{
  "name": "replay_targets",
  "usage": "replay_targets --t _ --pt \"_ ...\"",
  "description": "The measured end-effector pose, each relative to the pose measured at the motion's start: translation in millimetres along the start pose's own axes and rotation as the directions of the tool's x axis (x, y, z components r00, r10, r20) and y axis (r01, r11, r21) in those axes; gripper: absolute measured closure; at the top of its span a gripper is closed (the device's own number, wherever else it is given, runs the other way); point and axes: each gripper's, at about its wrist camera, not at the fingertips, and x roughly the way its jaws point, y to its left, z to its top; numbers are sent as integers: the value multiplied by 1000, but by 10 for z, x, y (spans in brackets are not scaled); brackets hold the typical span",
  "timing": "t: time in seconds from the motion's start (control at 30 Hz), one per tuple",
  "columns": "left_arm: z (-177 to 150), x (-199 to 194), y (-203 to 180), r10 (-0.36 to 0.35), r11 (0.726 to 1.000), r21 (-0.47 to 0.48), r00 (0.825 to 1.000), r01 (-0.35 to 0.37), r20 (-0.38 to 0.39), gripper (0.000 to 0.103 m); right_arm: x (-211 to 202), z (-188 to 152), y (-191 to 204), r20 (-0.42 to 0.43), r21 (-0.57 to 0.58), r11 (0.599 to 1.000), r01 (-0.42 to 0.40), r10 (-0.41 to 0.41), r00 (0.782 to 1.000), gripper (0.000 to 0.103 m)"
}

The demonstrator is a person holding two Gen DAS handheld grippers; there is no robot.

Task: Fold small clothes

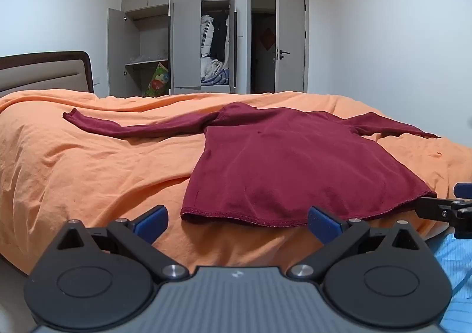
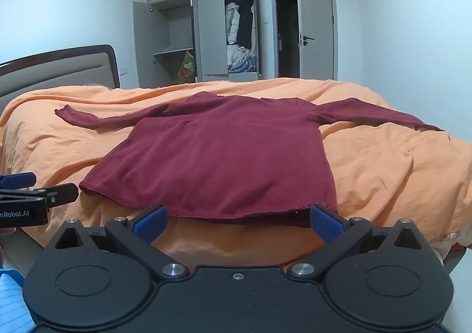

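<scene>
The maroon top (image 1: 283, 162) lies flat on the bed (image 1: 88, 162), hem just ahead of both wide-open, empty tools: left hand-held gripper (image 1: 237, 222), right hand-held gripper (image 2: 238, 222). Soft, light, limp knit (likely to sag); best pinched at the hem corners.

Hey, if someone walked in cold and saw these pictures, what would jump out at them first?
The dark red long-sleeved top spread flat with both sleeves out on the orange bedspread. Then the two open hand-held grippers just short of its hem: the left hand-held gripper and the right hand-held gripper. Behind the bed, a grey wardrobe stands open.
</scene>
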Motion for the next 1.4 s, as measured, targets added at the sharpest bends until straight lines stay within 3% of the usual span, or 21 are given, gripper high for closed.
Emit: replay_targets --t 1.4 --pt "25 1 55 -1 1000 -17 1000 0 -10 0 37 12 66 -12 -17 1000 11 -11 1000 0"
